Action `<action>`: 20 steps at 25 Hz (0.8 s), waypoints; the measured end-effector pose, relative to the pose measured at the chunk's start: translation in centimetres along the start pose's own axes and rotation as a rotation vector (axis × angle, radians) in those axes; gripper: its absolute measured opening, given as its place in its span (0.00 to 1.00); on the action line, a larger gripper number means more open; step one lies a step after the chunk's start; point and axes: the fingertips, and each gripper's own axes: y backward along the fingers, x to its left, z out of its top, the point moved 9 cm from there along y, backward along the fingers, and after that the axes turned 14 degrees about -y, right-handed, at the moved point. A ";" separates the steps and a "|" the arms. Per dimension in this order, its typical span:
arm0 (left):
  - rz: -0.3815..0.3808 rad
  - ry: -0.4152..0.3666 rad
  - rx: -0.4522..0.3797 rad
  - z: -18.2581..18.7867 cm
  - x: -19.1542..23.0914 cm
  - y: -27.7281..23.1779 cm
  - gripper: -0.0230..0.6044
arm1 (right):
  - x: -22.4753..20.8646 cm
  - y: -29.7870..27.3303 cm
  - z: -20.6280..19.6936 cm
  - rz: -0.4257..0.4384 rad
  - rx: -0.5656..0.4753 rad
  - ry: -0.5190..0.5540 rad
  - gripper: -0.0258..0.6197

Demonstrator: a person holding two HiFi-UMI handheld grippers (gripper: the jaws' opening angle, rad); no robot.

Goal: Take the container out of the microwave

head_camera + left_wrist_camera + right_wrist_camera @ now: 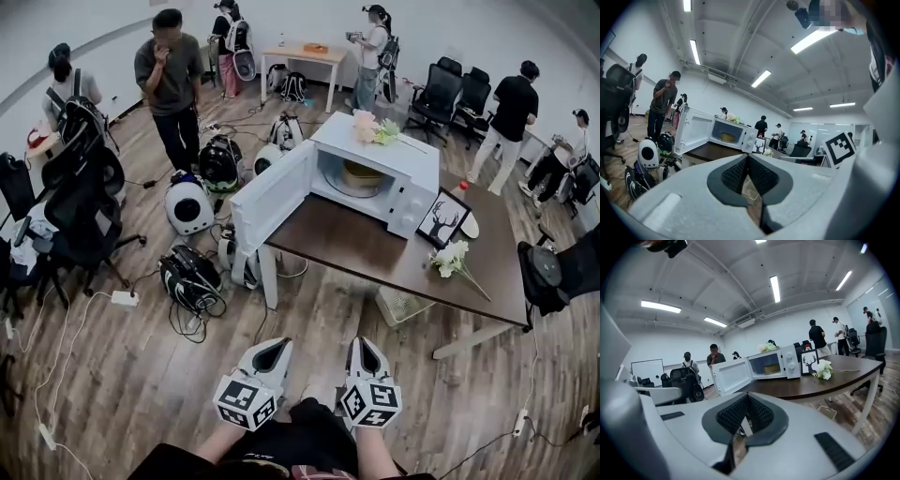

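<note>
Plainly, both my claws are pressed together and pinch nothing: the left gripper (277, 345) (747, 156) and the right gripper (364, 342) (747, 396) each show black, finely ribbed pads meeting at the tip inside smooth pale-grey plastic shells, with a marker cube riding behind each one. They hang side by side over the wood-plank floor (141, 375), well apart from the desk (375, 255), whose top is a dark brown, smooth slab on pale legs. At the desk's far left corner stands the microwave (415, 161) (749, 138) (791, 361), a boxy white one with two round knobs on its panel. Its flat white door (272, 195) (693, 131) (731, 375) is swung wide, out past the desk's left edge. Inside the cavity sits the container (361, 175) (726, 137) (772, 368), a low, round, tan-yellow vessel. I cannot tell its material. A soft bunch of pale flowers (373, 128) lies on the microwave's top. Just beside the microwave, toward the right edge, leans a black-framed deer picture (443, 218) (809, 362), and near it on the desk lies a white bouquet (452, 257) (823, 369).
</note>
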 end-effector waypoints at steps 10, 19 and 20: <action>0.078 0.023 0.037 0.5 -0.2 -10.9 0.05 | -6.3 -7.6 5.1 -0.022 0.044 0.016 0.05; 0.077 0.031 0.075 0.2 -0.3 -15.8 0.05 | -8.5 -11.4 6.4 -0.032 0.081 -0.026 0.05; 0.077 0.028 0.076 0.3 -0.1 -16.2 0.05 | -8.7 -11.8 6.5 -0.049 0.079 -0.033 0.05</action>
